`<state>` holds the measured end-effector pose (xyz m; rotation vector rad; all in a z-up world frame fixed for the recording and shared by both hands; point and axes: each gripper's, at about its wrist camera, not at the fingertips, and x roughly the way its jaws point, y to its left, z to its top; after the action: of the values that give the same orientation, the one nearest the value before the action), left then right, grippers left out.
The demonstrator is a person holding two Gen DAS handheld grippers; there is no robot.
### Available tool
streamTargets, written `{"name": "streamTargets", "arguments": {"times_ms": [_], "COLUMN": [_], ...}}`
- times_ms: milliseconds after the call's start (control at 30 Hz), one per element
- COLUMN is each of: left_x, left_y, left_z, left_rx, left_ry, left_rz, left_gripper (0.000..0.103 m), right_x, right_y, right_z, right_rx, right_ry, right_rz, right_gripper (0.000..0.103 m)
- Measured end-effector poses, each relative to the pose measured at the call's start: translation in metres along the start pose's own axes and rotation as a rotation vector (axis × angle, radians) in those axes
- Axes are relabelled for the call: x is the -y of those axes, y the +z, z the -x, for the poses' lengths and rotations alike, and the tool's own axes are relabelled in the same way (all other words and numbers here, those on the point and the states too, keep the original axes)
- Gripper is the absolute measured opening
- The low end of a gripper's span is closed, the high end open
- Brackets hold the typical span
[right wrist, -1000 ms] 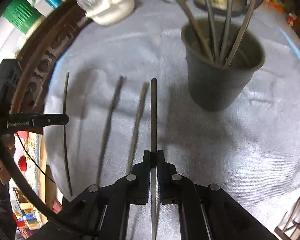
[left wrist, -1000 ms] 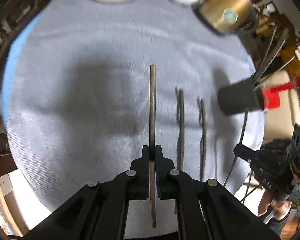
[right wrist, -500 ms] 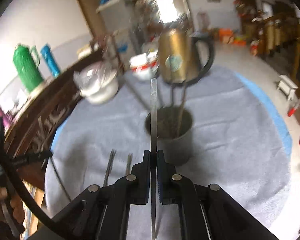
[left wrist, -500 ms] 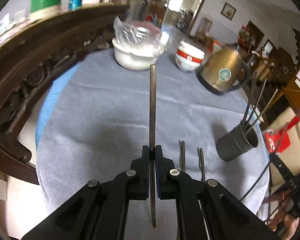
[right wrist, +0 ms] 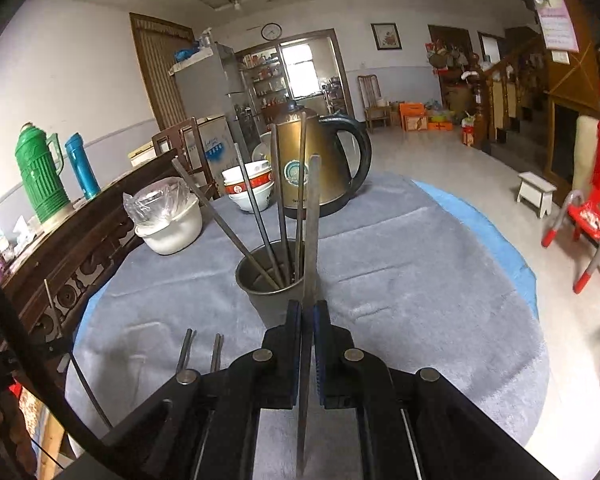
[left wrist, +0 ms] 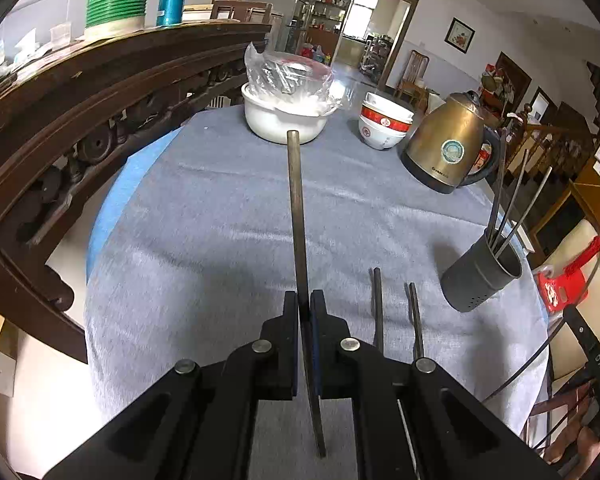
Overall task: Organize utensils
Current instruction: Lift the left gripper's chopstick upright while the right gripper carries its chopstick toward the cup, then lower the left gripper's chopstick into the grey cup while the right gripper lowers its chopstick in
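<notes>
Right wrist view alone looks into holder (right wrist: 278,280). Left gripper (left wrist: 305,304) and right gripper (right wrist: 308,312) each clamp a chopstick (left wrist: 298,216) (right wrist: 311,216), long axis pointing forward.

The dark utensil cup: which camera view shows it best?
The right wrist view: the dark utensil cup stands near the middle, its mouth and chopsticks visible. The left wrist view shows it small at the right edge, from the side.

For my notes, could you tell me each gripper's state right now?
Left gripper: shut on a chopstick.
Right gripper: shut on another chopstick.
</notes>
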<state>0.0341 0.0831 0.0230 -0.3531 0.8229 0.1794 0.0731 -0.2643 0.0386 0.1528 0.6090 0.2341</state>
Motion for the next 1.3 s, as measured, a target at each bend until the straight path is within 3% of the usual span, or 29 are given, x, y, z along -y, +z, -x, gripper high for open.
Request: {"name": "streamTargets", "arguments": {"times_ms": [233,633,1300], "left_x": [-0.005,0.013,0.027], "left_y": [-0.002,0.019,0.026], "left_z": [0.007,0.008,0.011], "left_rx": [0.015,0.161,0.146], "left_ry": [-0.012,-0.015,0.009], "left_rz": [0.023,0.025,-0.004], "left_gripper": [0.006,0.005,0.005], "right_x": [0.003,0.0,0.004], "right_y": [-0.004,0.003,0.015], "right_z": [0.011,0.008,0.01], "right_rx": [0.006,0.023,0.042], "right_ry": [0.0,0.013,0.059], "right_rz": [-0.002,-0.013,-0.054], "right_gripper": [0.007,0.006,0.006]}}
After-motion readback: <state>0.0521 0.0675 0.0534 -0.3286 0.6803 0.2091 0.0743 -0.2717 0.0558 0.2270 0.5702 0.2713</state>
